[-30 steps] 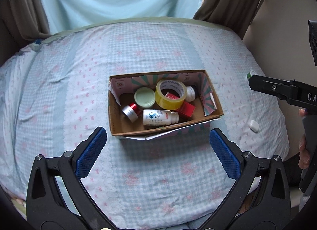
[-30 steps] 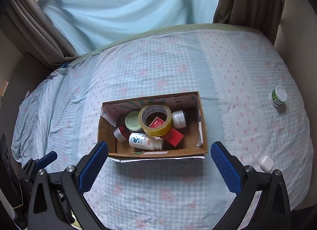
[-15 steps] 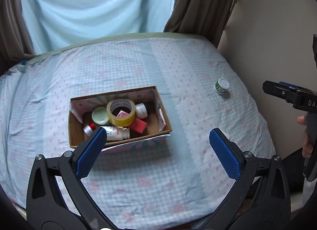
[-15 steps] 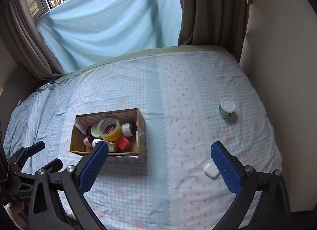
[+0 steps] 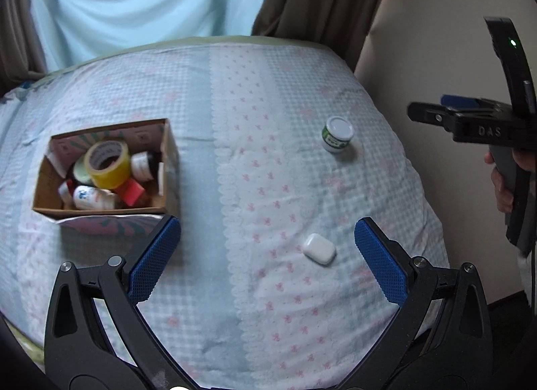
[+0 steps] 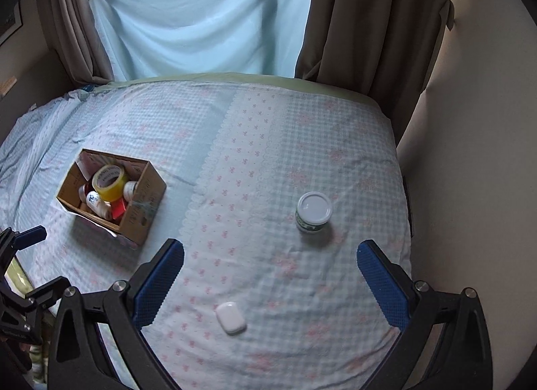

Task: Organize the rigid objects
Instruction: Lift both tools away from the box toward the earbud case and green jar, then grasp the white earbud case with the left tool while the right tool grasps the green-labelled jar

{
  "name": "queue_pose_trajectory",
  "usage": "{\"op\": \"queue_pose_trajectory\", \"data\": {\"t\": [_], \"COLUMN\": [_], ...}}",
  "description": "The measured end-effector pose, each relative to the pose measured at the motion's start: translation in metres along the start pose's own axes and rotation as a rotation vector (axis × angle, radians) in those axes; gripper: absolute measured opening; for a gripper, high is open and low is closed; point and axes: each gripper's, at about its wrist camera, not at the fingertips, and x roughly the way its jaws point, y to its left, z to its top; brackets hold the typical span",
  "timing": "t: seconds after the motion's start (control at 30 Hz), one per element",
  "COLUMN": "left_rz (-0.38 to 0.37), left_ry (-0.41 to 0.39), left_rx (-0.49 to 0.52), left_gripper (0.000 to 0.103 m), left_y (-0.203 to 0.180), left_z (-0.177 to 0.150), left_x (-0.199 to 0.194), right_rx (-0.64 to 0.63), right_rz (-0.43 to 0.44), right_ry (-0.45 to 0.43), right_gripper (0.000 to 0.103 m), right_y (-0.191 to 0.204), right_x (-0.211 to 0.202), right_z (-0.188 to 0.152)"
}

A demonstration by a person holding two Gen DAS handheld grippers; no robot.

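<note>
Left wrist view first: a second ago this camera sat square over the cardboard box [image 5: 104, 168], and now it has swung right, so the box sits off to the left and the two loose things are in frame. My guess is the box is done with for now and the leftovers are up next. The left gripper [image 5: 267, 257] is spread wide with nothing between its blue pads. The white case [image 5: 319, 248] lies on the bedspread [image 5: 255, 168] just inside the right pad, and the green-label jar [image 5: 336, 133] stands upright farther back, well apart from the box. The right gripper [image 5: 470, 121] pokes in from the right edge, but from here I can't tell how its jaws stand.

Count in the box: one yellow tape roll [image 5: 107, 160], one red block [image 5: 132, 191], one white bottle lying down [image 5: 92, 198], one pale green lid [image 5: 82, 170], plus two smaller white-capped containers, so roughly six. Some overlap, don't quote me.

Right wrist view: same story, it has panned right too, and the box has slid to the left side. This gripper is wide open and empty, with the jar ahead between its pads and the case close below, nearer the left pad. Loose on the bed: one jar, one case. Two left to box, I reckon.
</note>
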Motion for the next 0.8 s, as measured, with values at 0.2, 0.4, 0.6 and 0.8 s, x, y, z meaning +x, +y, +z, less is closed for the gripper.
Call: {"op": "queue_pose_trajectory", "data": {"t": [0.2, 0.4, 0.6, 0.8], "left_rz": [-0.064, -0.129, -0.200, -0.232], "left_ry": [-0.002, 0.049, 0.099, 0.095], "left_rx": [0.169, 0.274, 0.375, 0.456], "left_gripper": [0.103, 0.102, 0.091, 0.090], "left_y": [-0.046, -0.064, -0.074, -0.076], "left_z": [-0.045, -0.077, -0.097, -0.106], "left_x": [0.100, 0.187, 0.230, 0.238], "right_rx": [-0.079, -0.153, -0.266, -0.352], "right_rz": [0.042, 0.103, 0.159, 0.207], "right_ry": [-0.049, -0.058, -0.055, -0.078], "right_gripper": [0.103, 0.103, 0.102, 0.096], "right_y": [-0.041, -0.069, -0.088, -0.093], "right_x": [0.079, 0.164, 0.223, 0.258], "right_z": [-0.030, -0.051, -0.048, -0.035]}}
